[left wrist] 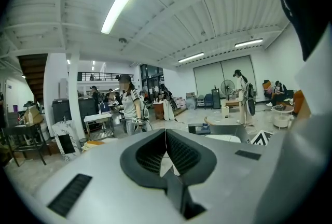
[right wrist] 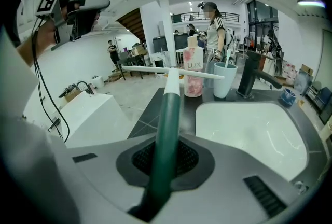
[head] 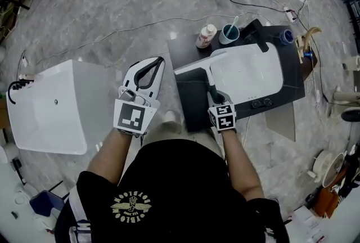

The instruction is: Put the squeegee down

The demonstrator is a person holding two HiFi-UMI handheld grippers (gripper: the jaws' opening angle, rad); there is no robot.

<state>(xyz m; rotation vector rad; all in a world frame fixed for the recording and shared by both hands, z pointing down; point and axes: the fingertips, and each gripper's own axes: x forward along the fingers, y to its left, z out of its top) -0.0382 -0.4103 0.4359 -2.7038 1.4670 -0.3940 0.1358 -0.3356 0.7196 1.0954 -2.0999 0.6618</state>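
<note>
Clamping the right gripper (head: 214, 94) on the squeegee (right wrist: 170, 101), green handle, beside the sink (right wrist: 249, 129). Holding left gripper (left wrist: 166, 151) shut, seemingly empty.

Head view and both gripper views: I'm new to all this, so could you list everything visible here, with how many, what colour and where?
squeegee: one, green handle and white blade, at the sink's left edge
sink: one, white, set in the counter
counter: one, dark, in front of the person
faucet: one, black, behind the sink
bottle: one, pink with a white cap, at the counter's back
cup: one, pale teal, beside the bottle
box: one, white, on the floor at left
left gripper: one, white, black fingers together, empty
right gripper: one, white, fingers closed on the squeegee's handle
</note>
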